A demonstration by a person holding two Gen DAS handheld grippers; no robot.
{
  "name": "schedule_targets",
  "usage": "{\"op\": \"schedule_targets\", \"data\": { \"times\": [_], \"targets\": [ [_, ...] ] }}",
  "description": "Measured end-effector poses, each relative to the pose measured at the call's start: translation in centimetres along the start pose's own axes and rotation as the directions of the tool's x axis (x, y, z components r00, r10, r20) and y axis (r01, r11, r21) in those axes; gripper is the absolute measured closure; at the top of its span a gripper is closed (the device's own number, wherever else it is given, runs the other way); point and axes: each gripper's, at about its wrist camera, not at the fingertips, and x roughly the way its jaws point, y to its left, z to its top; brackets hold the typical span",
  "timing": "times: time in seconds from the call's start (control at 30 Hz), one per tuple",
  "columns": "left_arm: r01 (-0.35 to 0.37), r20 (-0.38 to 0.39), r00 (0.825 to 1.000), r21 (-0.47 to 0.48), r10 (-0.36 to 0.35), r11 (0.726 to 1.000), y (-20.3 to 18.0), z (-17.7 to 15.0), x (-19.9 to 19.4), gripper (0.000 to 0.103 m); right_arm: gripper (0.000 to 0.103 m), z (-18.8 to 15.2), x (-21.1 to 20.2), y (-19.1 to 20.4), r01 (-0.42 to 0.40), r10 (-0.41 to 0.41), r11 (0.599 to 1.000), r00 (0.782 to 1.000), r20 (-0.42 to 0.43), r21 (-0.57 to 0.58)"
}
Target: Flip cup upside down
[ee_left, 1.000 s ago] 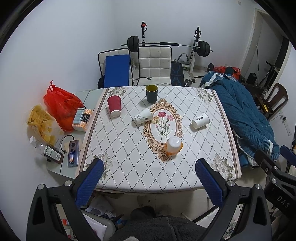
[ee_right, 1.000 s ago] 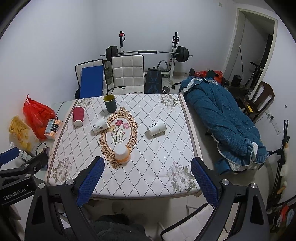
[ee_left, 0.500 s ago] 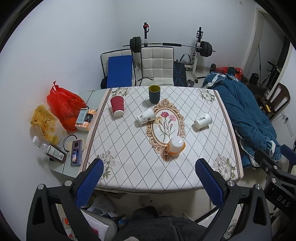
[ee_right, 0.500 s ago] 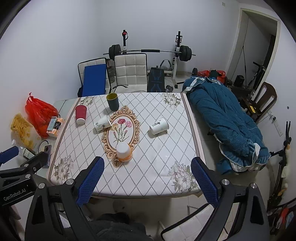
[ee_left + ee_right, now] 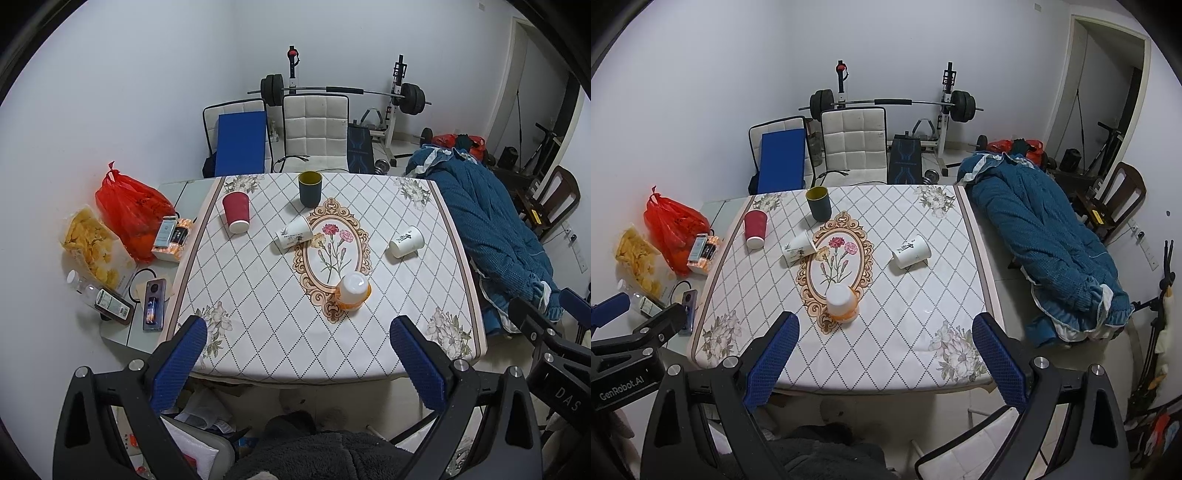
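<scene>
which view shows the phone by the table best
The left wrist view: the phone lies in full sight on the side surface, screen up. In the right wrist view the phone is mostly hidden behind the left tongs' body.

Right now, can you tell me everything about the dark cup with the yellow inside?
The dark cup stands upright, mouth up, near the far edge of the table, just beyond the top of the flower picture. Its outside looks dark green or grey and smooth, its inside mustard yellow. It has straight sides and no handle that shows. It looks empty. Only the tablecloth under it touches it; the other cups and both grippers stay apart.
</scene>
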Motion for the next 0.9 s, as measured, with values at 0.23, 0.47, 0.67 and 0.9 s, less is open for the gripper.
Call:
{"op": "schedule_targets", "data": {
  "times": [0.23,0.47,0.67,0.9],
  "targets": [
    [0.002,0.000,1.000,0.000,-0.002,1.000,0.07,-0.05,-0.10,0.001,0.006,0.16,-0.14,0.11,-0.004,0.004,1.000,1.000,0.000,0.001],
    [0.000,0.003,1.000,-0.005,0.000,1.000,0.26,-0.16,-0.19,0.001,0.006,0.48,-0.28,0.42,-0.007,0.007,1.000,1.000,-0.001,0.000],
    [-0.005,0.007,1.000,-0.018,0.005,1.000,0.45,-0.40,-0.22,0.001,0.006,0.47,-0.24,0.56,-0.011,0.011,1.000,1.000,-0.004,0.000],
    [-0.002,0.002,1.000,-0.020,0.002,1.000,0.57,-0.43,-0.17,0.001,0.006,0.41,-0.23,0.70,-0.012,0.012,1.000,1.000,-0.005,-0.001]
  ]
}}
